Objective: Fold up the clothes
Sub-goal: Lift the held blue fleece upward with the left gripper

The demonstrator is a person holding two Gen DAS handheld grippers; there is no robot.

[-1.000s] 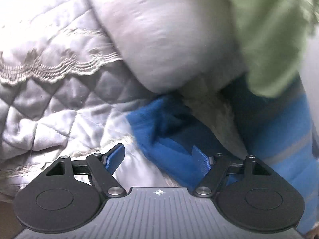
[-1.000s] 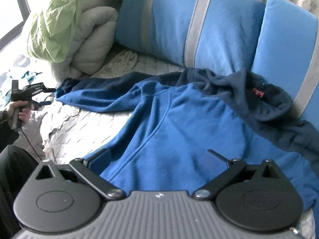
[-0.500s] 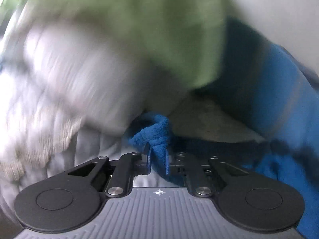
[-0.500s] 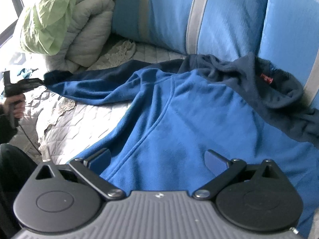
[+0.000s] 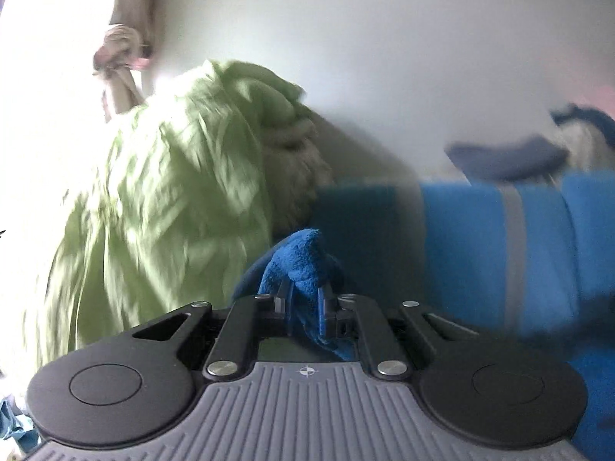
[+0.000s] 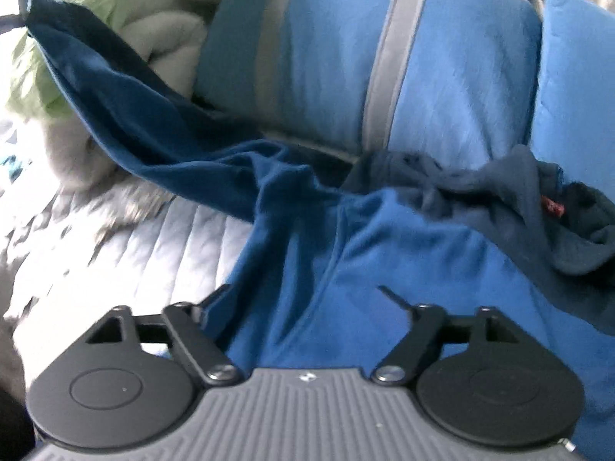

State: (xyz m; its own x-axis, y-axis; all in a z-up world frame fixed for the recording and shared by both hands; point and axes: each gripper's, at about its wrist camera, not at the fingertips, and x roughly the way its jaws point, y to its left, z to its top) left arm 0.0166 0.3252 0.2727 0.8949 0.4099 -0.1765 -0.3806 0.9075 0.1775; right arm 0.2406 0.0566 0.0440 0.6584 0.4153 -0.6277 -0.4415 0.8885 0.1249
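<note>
While the blue fleece top is lying spread on the pale quilted bedcover, its body is running from the near edge up toward the striped blue pillows, with the dark navy hood bunching against them at the far right. Its one visible sleeve is stretching away from the body, rising off the bed up and to the far left, cuff end highest.

The fabric is looking soft and brushed, bright blue on the body and darker navy along the sleeve and hood, with a small red tag showing at the collar.

The left gripper is pinching a wad of the blue cuff between its two closed fingers, the cloth bulging above them. The right gripper is hovering just over the top's body, fingers spread wide and holding nothing.

The left wrist view is smearing badly: a green cloth and a tied curtain are barely readable. From the right wrist view the sleeve's tip is running out at the frame's corner, the left gripper itself is out of sight there, and the top's lower hem is disappearing beneath the gripper body.
</note>
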